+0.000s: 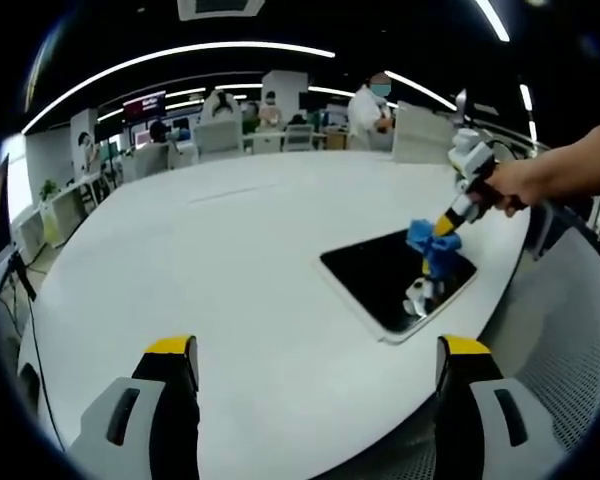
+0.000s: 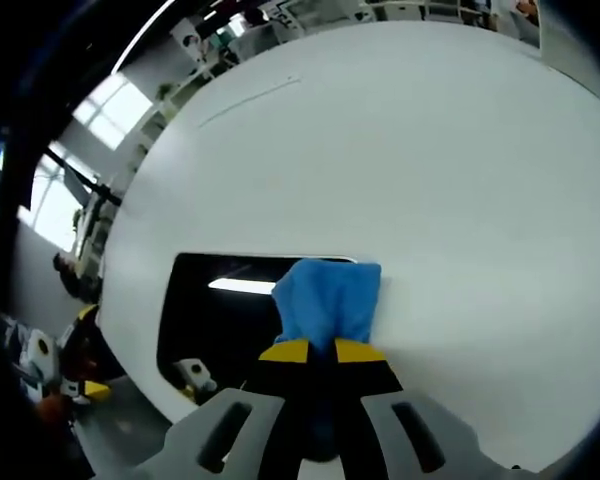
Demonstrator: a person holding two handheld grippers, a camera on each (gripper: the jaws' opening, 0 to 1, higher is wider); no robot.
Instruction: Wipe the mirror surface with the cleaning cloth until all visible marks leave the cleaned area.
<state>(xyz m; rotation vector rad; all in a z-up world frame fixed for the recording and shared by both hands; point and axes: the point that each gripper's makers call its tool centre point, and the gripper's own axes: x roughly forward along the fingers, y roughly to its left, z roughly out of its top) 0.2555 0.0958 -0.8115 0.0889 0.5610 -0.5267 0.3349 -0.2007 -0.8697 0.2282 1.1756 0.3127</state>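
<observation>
Blue cloth (image 2: 327, 300) pinched in right gripper (image 2: 320, 350), seemingly pressed onto mirror (image 2: 220, 310); left gripper (image 1: 315, 360) spread.

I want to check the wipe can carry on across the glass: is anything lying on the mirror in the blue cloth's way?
Nothing visible blocks it. The right gripper is shut on the blue cloth, which already rests on the mirror at its edge. The dark glass beside the cloth carries only reflections.
</observation>
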